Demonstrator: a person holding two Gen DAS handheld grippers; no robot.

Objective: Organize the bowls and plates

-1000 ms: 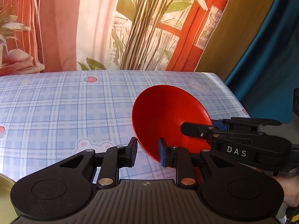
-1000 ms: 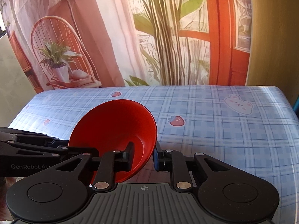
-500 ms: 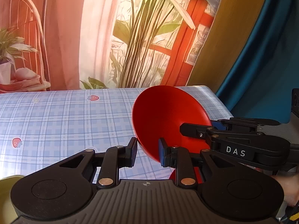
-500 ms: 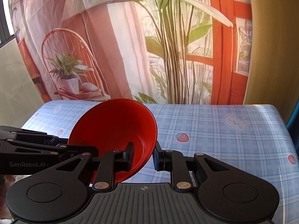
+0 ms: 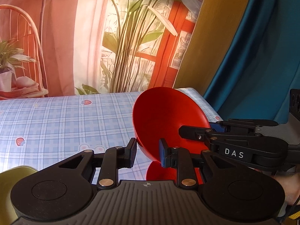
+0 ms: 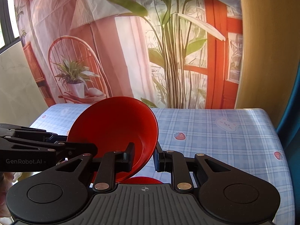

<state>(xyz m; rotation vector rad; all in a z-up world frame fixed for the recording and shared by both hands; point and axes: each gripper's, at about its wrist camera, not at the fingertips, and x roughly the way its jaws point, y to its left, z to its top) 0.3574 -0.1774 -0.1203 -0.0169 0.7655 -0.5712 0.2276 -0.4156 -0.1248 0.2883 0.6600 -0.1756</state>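
Red bowl [image 5: 165,120] tilting above plaid tablecloth [image 5: 56,123], left gripper [image 5: 147,152] and right gripper [image 6: 143,156] both pinching its smooth thin rim, second red dish [image 5: 161,172] sitting beneath, yellow-green bowl [image 5: 9,187] peeking at left, printed backdrop [image 6: 150,46] hanging behind.

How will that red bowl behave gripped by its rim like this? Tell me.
The red bowl looks rigid: its rim keeps a clean curve between the left gripper and right gripper. The glossy surface may slip. Held tilted by thin edges, it could pivot.
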